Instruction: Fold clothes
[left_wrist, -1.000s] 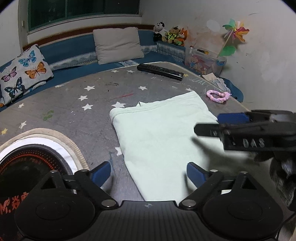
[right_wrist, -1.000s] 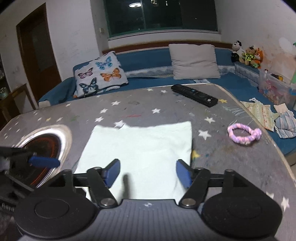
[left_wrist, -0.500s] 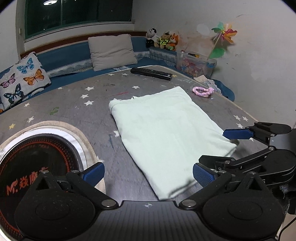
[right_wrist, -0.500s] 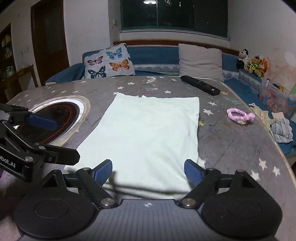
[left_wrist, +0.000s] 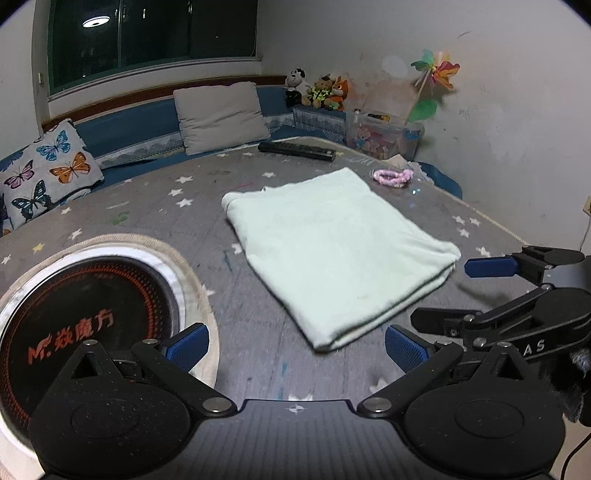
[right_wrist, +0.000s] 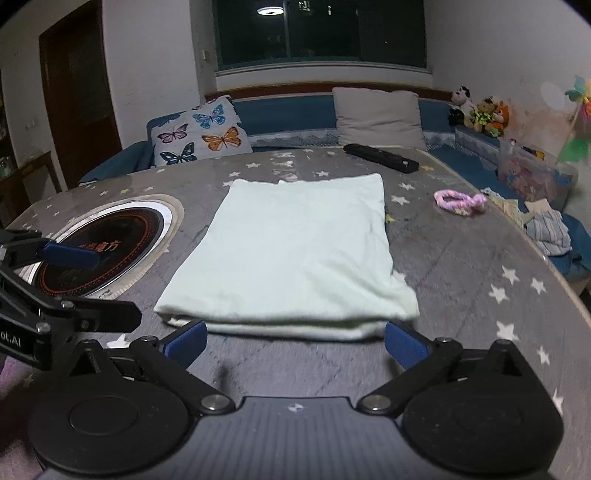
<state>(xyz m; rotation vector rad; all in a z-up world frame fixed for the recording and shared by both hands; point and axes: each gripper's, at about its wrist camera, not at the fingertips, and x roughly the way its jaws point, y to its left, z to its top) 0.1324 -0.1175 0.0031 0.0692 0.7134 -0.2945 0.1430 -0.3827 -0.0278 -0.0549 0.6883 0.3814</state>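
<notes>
Beside the hotplate (right_wrist: 107, 247), the folded cloth (right_wrist: 295, 258) lay just ahead of my right gripper (right_wrist: 295, 341), nearer than my left gripper (left_wrist: 295, 345), both spread empty.

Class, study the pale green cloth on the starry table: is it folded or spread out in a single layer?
Folded. The pale green cloth lies as a neat rectangle, with stacked layers showing along its near edge.

The round black hob (left_wrist: 85, 314) set into the table at the near left carries orange lettering: "M" and a few Chinese characters, which I cannot make out for certain. On the right gripper (left_wrist: 480, 295), white letters read "AS" on its black body, the start cut off. On the left gripper (right_wrist: 74, 280), white letters read "ot.AI", again only the tail end.
</notes>
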